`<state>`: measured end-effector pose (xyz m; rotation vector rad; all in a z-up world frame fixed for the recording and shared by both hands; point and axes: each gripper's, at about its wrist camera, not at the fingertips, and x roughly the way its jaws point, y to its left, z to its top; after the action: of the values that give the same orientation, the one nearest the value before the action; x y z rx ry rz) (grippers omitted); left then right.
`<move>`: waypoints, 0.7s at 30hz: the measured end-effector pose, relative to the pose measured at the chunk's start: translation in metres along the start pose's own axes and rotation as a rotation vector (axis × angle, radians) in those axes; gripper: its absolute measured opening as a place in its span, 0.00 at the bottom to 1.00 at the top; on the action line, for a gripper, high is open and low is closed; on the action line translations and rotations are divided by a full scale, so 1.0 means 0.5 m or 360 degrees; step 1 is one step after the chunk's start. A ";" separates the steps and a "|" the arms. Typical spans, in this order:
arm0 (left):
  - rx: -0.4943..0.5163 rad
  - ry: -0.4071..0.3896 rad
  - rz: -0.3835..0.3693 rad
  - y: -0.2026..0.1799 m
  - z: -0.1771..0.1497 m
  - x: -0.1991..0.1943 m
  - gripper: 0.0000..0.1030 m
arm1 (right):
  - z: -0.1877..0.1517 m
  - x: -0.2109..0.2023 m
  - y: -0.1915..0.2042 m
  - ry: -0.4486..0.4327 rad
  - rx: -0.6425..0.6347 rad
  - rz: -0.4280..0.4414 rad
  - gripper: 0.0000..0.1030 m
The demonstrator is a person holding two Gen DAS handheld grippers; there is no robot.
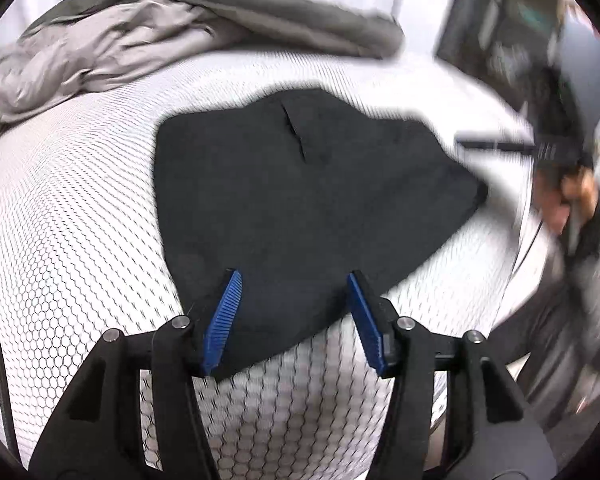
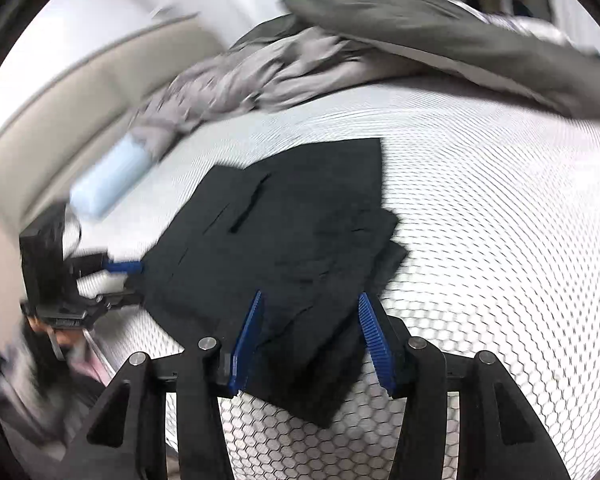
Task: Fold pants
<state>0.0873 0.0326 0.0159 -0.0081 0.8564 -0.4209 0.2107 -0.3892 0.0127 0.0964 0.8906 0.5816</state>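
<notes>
Our left hand-held gripper [image 1: 294, 276] stands with its blue pads apart at the bottom of the left wrist view, nothing pinched between them. The near corner of the black pants [image 1: 300, 200] lies under the gap between the pads, resting flat on the bed. Our right hand-held gripper [image 2: 310, 300] is likewise spread in the lower middle of the right wrist view, its pads [image 2: 374, 336] clear of the cloth, with the lower corner of the pants [image 2: 300, 260] beneath the gap.

The pants lie folded into a compact dark shape in the centre of both views, on the white mattress [image 1: 80, 220] with its honeycomb pattern. A pocket slit shows on the upper layer. In the right wrist view the folded layers are stacked unevenly at the right edge.

A rumpled grey blanket [image 1: 180, 28] fills the upper left of the left wrist view, well apart from the pants. In the right wrist view a pale blue object [image 2: 108, 184], blurred, sits at left beside the blanket [image 2: 340, 52]. The left hand-held gripper [image 2: 130, 282] appears at that view's left edge, just beside the pants; the right one [image 1: 496, 145] is a blur at the right of the left wrist view.
</notes>
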 end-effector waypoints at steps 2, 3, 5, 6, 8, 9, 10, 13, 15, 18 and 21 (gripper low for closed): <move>-0.0157 -0.0093 0.0080 0.030 0.007 -0.019 0.61 | 0.008 0.008 -0.031 -0.0024 0.0105 0.0045 0.49; -0.0240 -0.0130 0.0100 0.046 0.007 -0.022 0.61 | 0.011 0.019 -0.045 -0.0011 0.0156 0.0066 0.49; -0.0388 -0.0159 0.0110 0.078 0.007 -0.015 0.61 | 0.004 0.043 -0.053 0.0025 0.0215 0.0105 0.49; -0.0447 -0.0164 0.0120 0.089 0.000 -0.014 0.61 | 0.004 0.054 -0.056 0.0037 0.0235 0.0129 0.49; -0.0480 -0.0116 0.0122 0.098 -0.010 -0.004 0.61 | -0.013 0.037 -0.074 0.0041 0.0255 0.0166 0.49; -0.0466 -0.0090 0.0127 0.096 -0.013 0.002 0.61 | -0.019 0.036 -0.059 0.0033 0.0255 0.0161 0.49; -0.0440 -0.0074 0.0150 0.096 -0.014 0.006 0.61 | -0.016 0.038 -0.052 0.0016 0.0242 0.0160 0.49; -0.0392 -0.0047 0.0179 0.102 -0.002 0.021 0.61 | -0.004 0.028 -0.036 -0.0020 0.0242 0.0225 0.49; -0.0391 -0.0043 0.0185 0.103 0.001 0.021 0.61 | -0.001 0.015 -0.031 -0.0033 0.0259 0.0294 0.40; -0.0381 -0.0029 0.0204 0.106 0.008 0.022 0.61 | 0.000 0.014 -0.014 -0.0003 0.0214 0.0287 0.30; -0.0359 -0.0018 0.0233 0.105 0.018 0.027 0.61 | -0.002 0.044 -0.010 0.0092 0.0212 0.0200 0.18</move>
<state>0.1204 0.0745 0.0027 -0.1552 0.8837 -0.1854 0.2227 -0.3824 -0.0052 0.2587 0.9841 0.6441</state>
